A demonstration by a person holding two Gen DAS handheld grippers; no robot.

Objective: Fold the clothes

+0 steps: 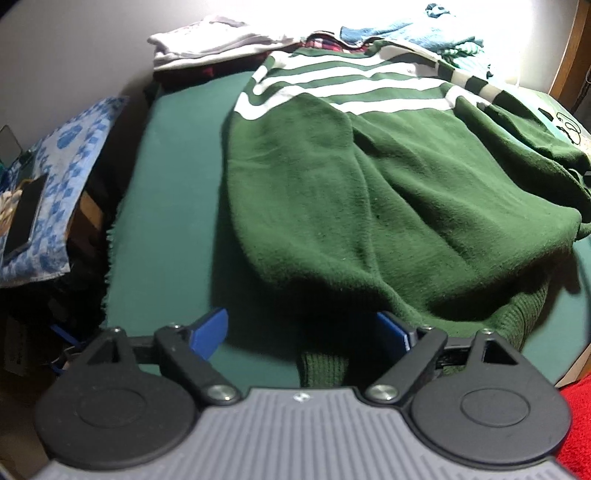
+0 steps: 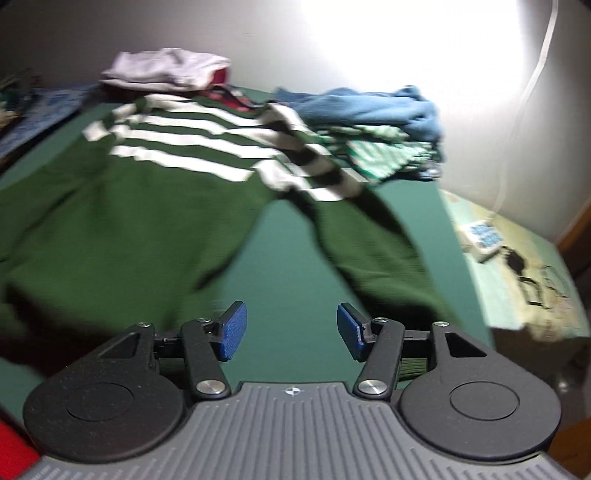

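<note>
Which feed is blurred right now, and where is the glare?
Right wrist view: motion blur smears the green striped sweater, and glare washes out the wall at top right. Left wrist view: sharper, though glare bleaches the top behind the blue clothes.

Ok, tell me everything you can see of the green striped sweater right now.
The green sweater looks like soft fleece, dark green with white bands across chest and upper sleeves, and ribbed cuffs and hem. It lies spread on the green table cover. One sleeve is folded in over the body; the other trails out sideways. Its top edge meets the folded clothes pile. Both hand-held grippers are open and grip nothing.
</note>
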